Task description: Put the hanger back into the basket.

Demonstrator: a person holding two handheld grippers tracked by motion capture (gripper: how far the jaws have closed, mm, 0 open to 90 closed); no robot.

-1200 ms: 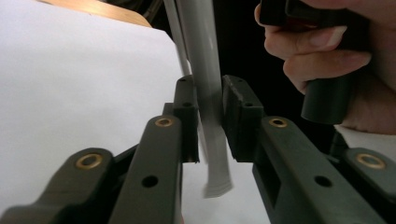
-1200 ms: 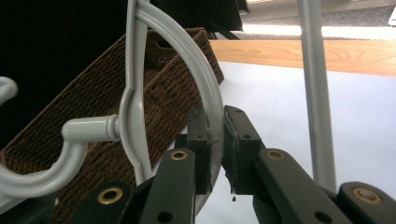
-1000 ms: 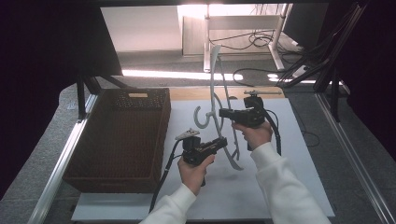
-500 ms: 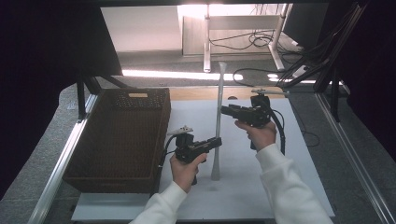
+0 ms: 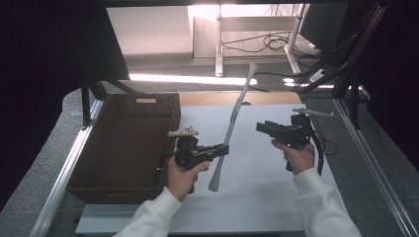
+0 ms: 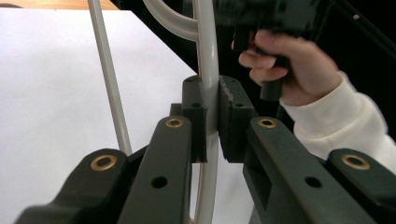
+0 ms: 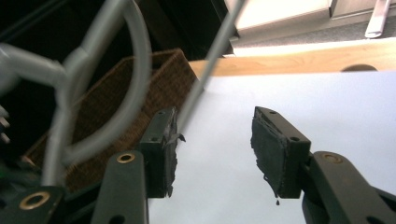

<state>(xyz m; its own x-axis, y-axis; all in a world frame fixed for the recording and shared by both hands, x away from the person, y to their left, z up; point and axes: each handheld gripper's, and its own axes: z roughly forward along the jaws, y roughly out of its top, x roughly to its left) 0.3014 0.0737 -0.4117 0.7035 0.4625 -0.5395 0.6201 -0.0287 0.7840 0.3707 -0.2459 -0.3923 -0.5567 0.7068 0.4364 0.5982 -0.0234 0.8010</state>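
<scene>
At the centre of the high view the left gripper (image 5: 223, 149) is pinching the grey plastic hanger (image 5: 232, 129) by one thin bar while the right gripper (image 5: 261, 127) is gaping empty beside it, so the hanger is likely pivoting or slipping.

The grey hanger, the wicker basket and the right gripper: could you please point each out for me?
grey hanger (image 5: 232, 129): high view, on its long bar.
wicker basket (image 5: 106, 190): high view, on its near rim.
right gripper (image 7: 212, 151): right gripper view, midway between its open fingertips.
</scene>
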